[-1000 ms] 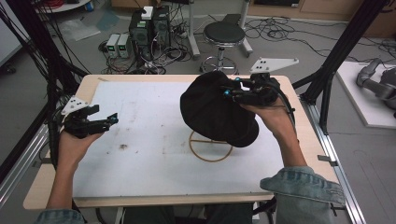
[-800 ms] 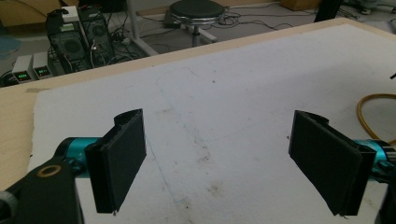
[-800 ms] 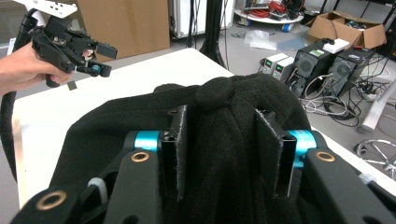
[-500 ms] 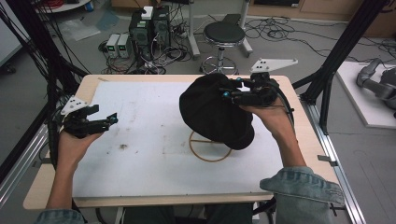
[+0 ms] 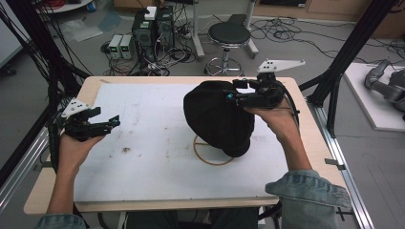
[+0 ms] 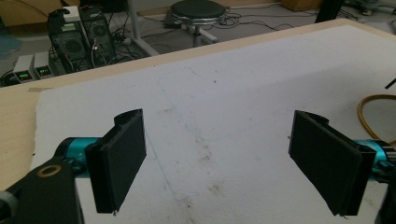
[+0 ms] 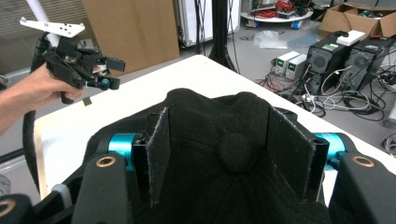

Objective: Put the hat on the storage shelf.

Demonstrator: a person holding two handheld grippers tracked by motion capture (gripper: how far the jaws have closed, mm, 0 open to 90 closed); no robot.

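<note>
Overhead, one black cap [image 5: 217,119] clenched in the right tool [image 5: 231,98]; left tool [image 5: 112,125] released; one ring [image 5: 212,155].

Left gripper [image 5: 112,123] held low at the table's left, jaws wide apart, right gripper [image 5: 230,97] raised (jaws partly closed)

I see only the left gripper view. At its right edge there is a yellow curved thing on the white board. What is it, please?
Observer: It is a thin yellow ring, lying flat on the white board. A black cap hides its far part.
Operator: Who holds the cap?
Observer: The right claw, shut on its crown, with one jaw on each side of the top button.
Operator: Does the cap rest on the ring?
Observer: It hangs tilted from the claw. Whether its lower edge touches the ring, I cannot tell.
</note>
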